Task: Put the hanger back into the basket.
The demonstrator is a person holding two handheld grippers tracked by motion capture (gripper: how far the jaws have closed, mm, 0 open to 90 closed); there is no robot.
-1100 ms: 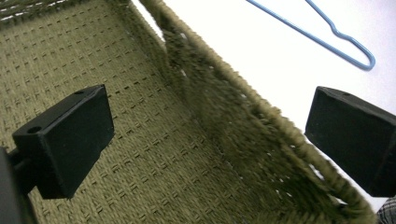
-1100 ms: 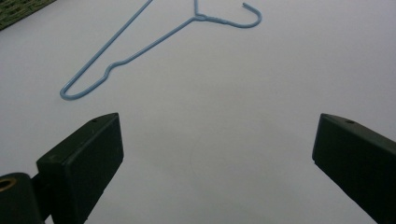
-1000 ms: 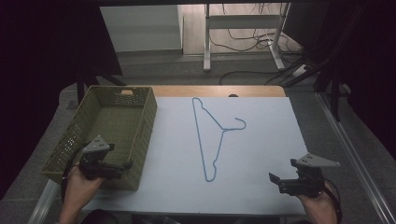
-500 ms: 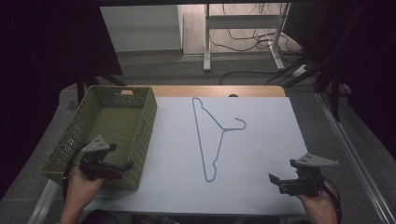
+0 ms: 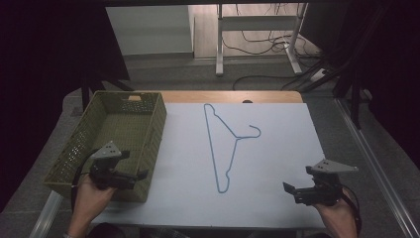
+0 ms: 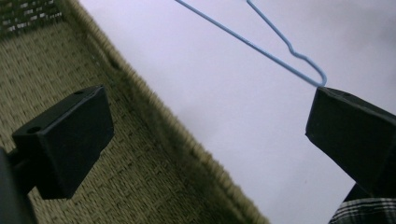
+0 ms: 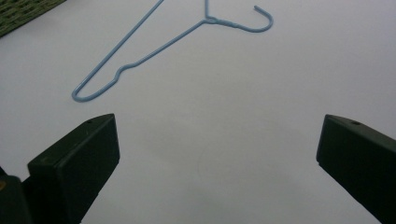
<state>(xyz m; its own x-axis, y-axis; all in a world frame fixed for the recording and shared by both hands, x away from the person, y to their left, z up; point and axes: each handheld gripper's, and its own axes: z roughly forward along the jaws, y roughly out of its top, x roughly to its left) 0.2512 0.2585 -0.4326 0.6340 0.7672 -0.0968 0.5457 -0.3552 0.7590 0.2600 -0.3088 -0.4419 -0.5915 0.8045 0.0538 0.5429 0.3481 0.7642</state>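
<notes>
A light blue wire hanger lies flat on the white sheet in the middle of the table, hook towards the right. My left gripper hovers over the near right corner of the green woven basket, jaws wide apart and holding nothing. In the left gripper view the left gripper straddles the basket's rim, with the hanger beyond. My right gripper is open above the sheet's near right corner. From the right gripper the hanger lies ahead.
The basket looks empty inside. A strip of wooden tabletop shows behind the sheet. Desk legs and cables are on the floor beyond the table. A corner of the basket shows at the right gripper view's upper left.
</notes>
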